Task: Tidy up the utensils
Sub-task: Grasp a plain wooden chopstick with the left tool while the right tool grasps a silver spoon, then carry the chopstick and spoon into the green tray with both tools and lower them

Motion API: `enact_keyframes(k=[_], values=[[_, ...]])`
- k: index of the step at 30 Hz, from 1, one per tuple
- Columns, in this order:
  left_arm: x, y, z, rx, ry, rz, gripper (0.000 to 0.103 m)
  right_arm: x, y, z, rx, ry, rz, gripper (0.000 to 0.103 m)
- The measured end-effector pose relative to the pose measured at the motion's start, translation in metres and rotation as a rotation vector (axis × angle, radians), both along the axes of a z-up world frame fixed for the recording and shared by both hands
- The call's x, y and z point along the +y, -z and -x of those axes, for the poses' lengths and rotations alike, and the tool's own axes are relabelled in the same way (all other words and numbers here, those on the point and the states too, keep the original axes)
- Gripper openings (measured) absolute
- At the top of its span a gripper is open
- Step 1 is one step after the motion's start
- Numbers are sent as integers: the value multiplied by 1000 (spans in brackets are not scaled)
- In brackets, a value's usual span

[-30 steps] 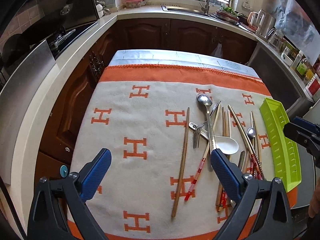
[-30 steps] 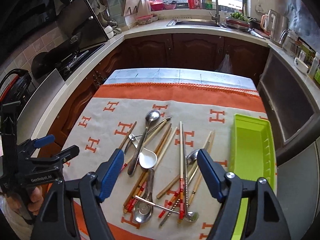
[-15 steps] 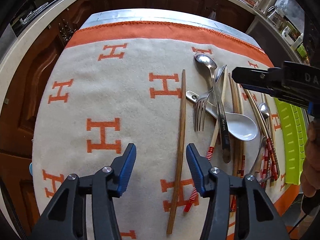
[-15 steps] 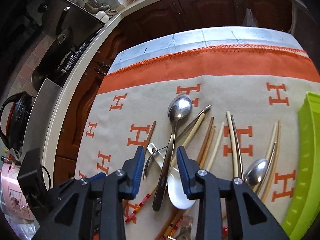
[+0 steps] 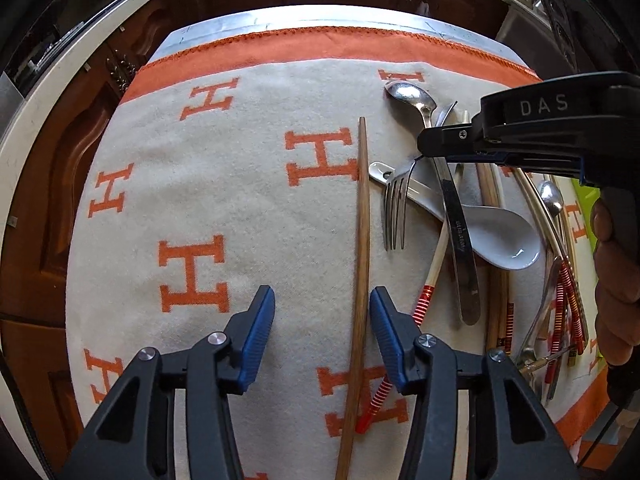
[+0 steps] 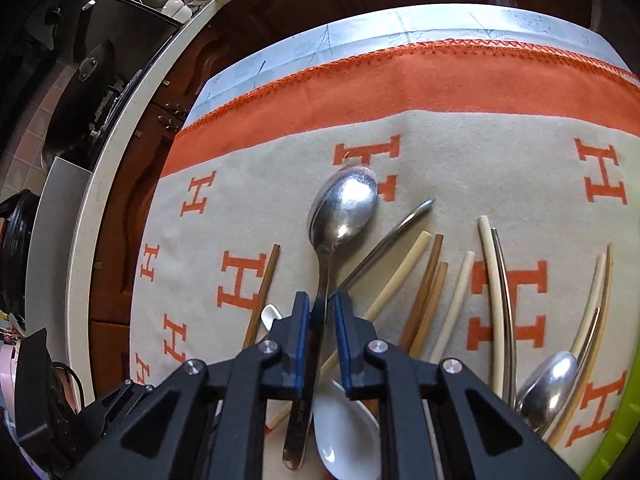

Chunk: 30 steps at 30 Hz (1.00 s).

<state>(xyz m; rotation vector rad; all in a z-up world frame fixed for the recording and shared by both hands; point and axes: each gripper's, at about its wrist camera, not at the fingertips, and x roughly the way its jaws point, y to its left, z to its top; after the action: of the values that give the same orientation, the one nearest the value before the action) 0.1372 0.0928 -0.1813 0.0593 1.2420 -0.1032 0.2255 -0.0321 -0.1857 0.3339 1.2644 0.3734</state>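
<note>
One chopstick (image 5: 362, 256) lies alone on the cloth (image 5: 224, 184). Right of it lies a fork (image 5: 394, 208). A big spoon (image 6: 340, 216) lies across a soup spoon (image 5: 492, 236).

A beige cloth (image 5: 248, 184) with orange H marks fills mid-frame. Dark wood cabinets (image 5: 52, 168) and a white counter edge (image 6: 104, 216) curve along the left.

Daylight bright on my cloth (image 5: 248, 184), glare on big spoon (image 6: 348, 204); edges bend hard, corners black, focus sharp.
</note>
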Motion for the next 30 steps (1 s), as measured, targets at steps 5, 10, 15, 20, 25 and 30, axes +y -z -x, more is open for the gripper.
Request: enact_keyframes(k=[5,10,15,20,25,30], values=[[-10,-3,0,-6,-3,3,7,-3,-2,4,-8,-1,-18,6],[2,-5,-3,0,-52,68,4,-6,-8,13,-24,-5,-22,2],[26,-8,-1,4,-134,157,4,-20,-14,26,-28,19,-51,2],[33,-26,6,-13,-154,204,4,-39,-27,43,-50,46,-86,2],[11,-54,20,-35,-110,252,4,-62,-44,65,-74,75,-99,2],[-43,-90,30,-70,-1,277,4,-100,-66,96,-118,110,-88,2]])
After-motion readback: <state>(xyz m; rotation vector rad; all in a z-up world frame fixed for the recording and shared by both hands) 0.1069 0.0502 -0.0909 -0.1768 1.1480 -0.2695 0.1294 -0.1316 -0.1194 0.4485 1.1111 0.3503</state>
